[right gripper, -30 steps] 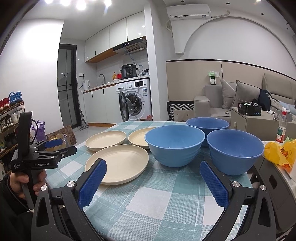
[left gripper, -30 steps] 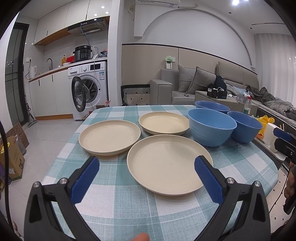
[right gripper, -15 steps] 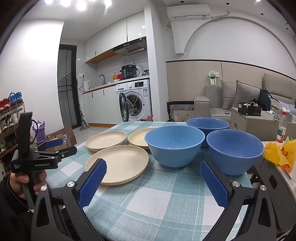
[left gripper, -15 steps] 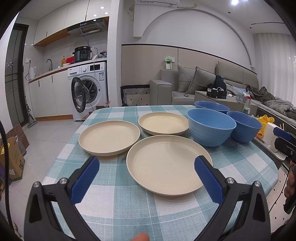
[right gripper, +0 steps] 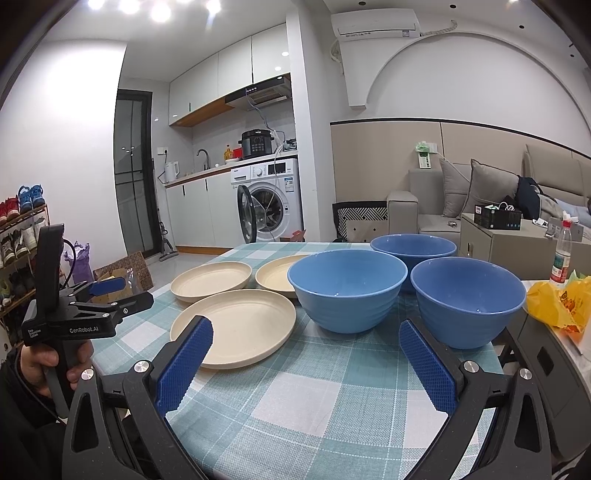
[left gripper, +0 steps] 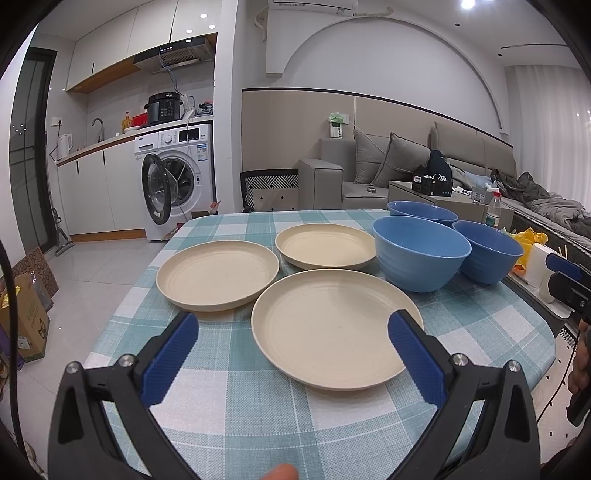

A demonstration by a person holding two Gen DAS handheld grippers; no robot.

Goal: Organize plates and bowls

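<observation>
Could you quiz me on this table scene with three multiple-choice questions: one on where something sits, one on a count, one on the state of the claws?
1. Where are the bowls, seen from the left claw?
A. right of the plates
B. stacked on the plates
C. on the floor

2. How many bowls?
A. one
B. three
C. five

3. Both claws are:
A. shut on a plate
B. open, empty
C. holding bowls

Answers:
1 A: the bowls stand right of the plates.
2 B: three show.
3 B: left claw and right claw gape, empty.

We see a bright, evenly lit room under recessed ceiling lights (right gripper: 129, 5) that flare white above the right hand-held gripper (right gripper: 303, 360). Shadows are soft. Both views are sharp, with bowed walls and dark corners.
</observation>
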